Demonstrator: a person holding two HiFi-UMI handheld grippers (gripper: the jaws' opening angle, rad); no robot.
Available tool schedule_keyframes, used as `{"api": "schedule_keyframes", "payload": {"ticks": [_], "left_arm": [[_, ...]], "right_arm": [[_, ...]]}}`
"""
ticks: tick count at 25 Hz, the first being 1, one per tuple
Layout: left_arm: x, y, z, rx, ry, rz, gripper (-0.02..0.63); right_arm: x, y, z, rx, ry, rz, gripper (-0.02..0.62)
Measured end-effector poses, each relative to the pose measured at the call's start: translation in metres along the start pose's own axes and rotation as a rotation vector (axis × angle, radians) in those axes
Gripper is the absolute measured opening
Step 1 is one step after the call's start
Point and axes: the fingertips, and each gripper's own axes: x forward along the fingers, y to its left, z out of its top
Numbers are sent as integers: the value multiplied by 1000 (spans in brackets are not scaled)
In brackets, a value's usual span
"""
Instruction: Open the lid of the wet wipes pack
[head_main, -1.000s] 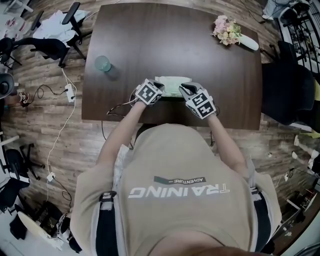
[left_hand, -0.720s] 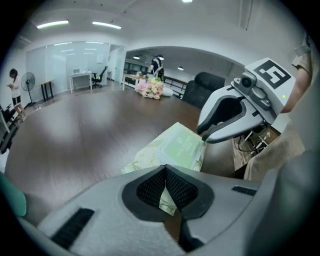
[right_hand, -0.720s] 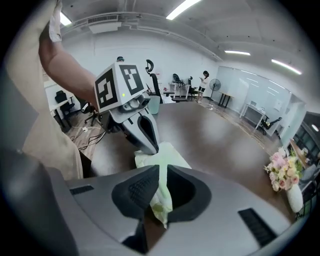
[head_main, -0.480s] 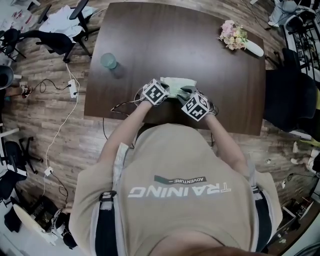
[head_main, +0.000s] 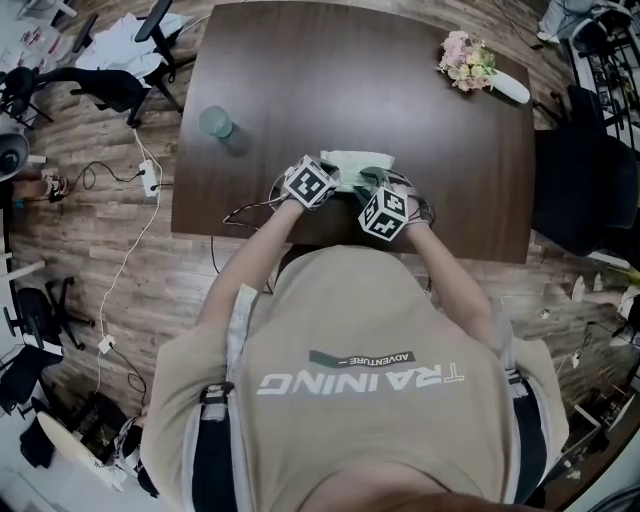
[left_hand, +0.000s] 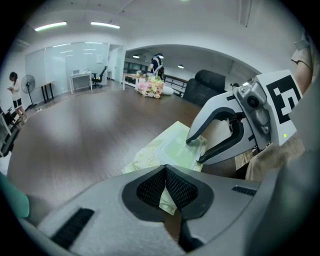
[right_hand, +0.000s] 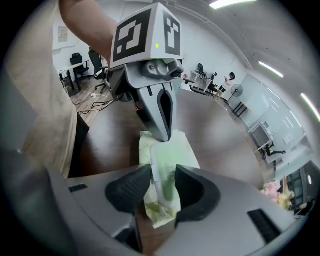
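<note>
The pack lies mid-frame at the surface's lower edge. Left tongs pinch its corner, likely steadying it. Right tongs, jaws just opened, straddle the lid without gripping.
</note>
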Motion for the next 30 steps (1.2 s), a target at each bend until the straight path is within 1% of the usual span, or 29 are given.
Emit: {"api": "schedule_keyframes", "payload": {"ticks": [3,8,10,15,19,25,30], "left_arm": [[0,0,0,-2,4,-3,9],[-1,0,-1,7,1,-3,9],[1,1,-1,10,-2,-3,9],[0,0,-1,23,9,3,9],[1,-2,-2,34,16,-4,9],[2,0,-1,43,11,7,9],[3,0,-1,48,3,2,9]], "right_arm": [[0,-1,0,29,2,-20,127],[4,0,0,29,3,-70,127],[4,-1,0,47,-5,-71,127],[1,-4,0,132,-14,0,129],[-1,-5,-1,158,-21,26,129],[-8,-10,3,211,-44,68,124],[-9,-8,3,197,-41,83,118]]}}
